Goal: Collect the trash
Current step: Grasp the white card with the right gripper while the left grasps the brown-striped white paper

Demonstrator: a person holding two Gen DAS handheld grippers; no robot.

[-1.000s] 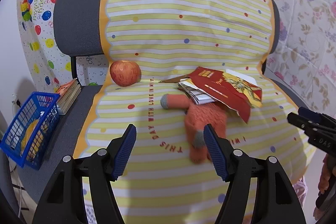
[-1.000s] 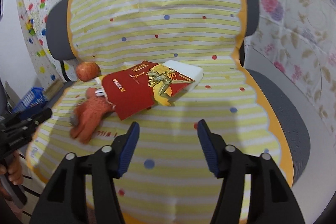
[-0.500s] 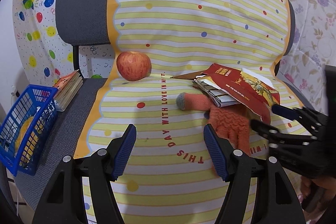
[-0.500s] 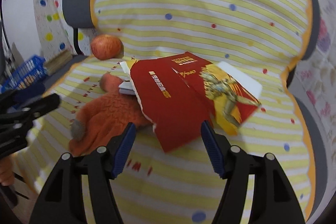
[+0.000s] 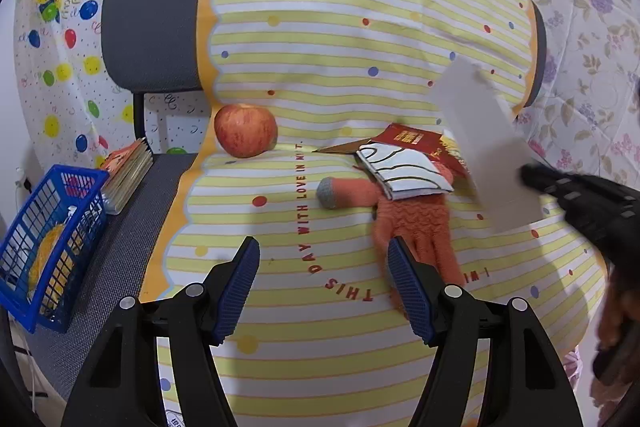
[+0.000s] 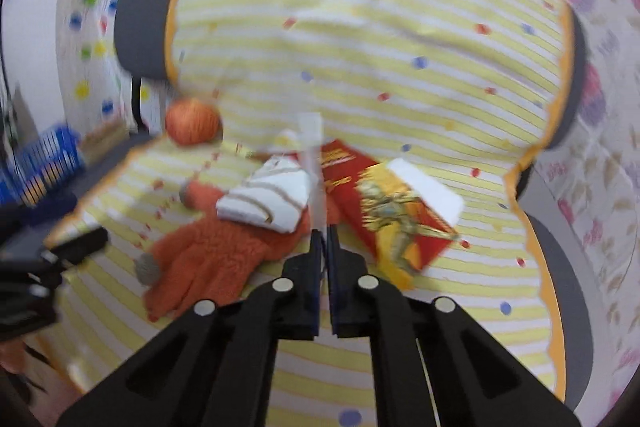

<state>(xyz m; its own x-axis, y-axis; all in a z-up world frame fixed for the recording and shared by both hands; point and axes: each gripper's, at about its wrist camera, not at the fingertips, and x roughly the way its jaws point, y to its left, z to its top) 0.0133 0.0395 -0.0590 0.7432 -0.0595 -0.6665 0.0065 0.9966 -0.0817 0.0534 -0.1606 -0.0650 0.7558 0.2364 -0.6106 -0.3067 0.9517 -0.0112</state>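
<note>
- We see the right gripper (image 6: 323, 239) with its two fingers pressed together on a thin white sheet of paper (image 5: 486, 155). In the right wrist view this sheet shows edge-on, as a narrow pale strip that rises from between the fingers.
- In the left wrist view the same sheet is lifted above the seat, tilted, at the right side of the picture, and the dark body of the right gripper is touching its lower right edge.
- The left gripper (image 5: 324, 287) has its fingers wide apart and holds nothing. It hangs above the striped yellow cloth (image 5: 344, 35) that covers the chair (image 5: 156, 23).
- On the seat lies an orange glove (image 5: 412, 223) with a grey fingertip. A folded white packet with brown lines (image 5: 404, 173) rests on the wrist part of the glove.
- Behind the packet there is a red and yellow paper wrapper (image 6: 388, 203), lying flat. A white piece shows under its far edge in the right wrist view.
- A red apple (image 5: 245, 129) sits at the back of the seat, to the left of the glove and well apart from it.
- At the left edge of the seat we see a blue basket (image 5: 44, 239) with something yellow inside, and a stack of booklets (image 5: 128, 171) just beside it.
- The right wrist view is blurred, so small details there we cannot tell.
</note>
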